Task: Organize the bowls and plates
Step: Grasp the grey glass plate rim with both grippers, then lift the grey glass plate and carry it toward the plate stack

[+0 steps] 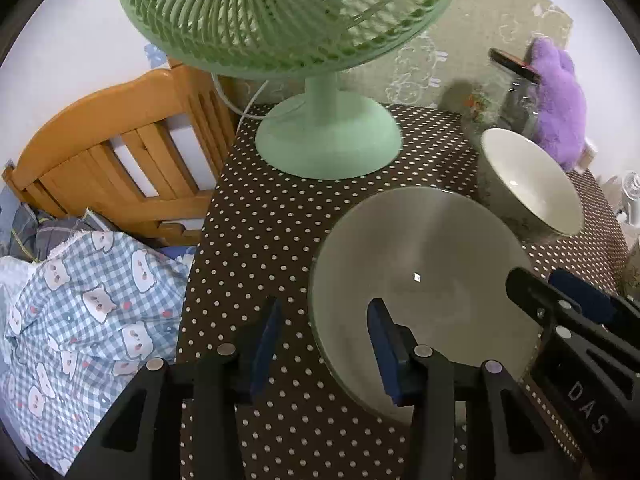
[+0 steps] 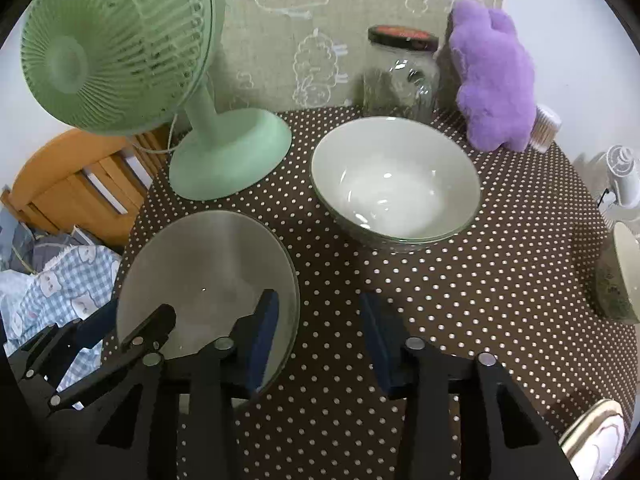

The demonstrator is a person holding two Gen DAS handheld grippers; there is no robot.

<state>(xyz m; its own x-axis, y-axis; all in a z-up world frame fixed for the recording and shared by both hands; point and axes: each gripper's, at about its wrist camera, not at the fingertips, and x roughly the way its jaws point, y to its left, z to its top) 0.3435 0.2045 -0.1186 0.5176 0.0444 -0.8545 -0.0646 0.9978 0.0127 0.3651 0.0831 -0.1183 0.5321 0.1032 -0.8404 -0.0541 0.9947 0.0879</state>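
Jaws: parted, blue-padded | plate [image 1: 420, 264]: round, matte | bowl [image 2: 396, 180]: glossy

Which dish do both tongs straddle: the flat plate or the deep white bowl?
The flat grey plate. Each tongs has one finger over it, at opposite rims. The deep white bowl sits untouched farther back, near the glass jar.

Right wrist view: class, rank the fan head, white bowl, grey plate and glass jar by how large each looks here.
1. Fan head
2. White bowl and grey plate: look alike, and the plate is nearer, so unranked
3. Glass jar, farthest back
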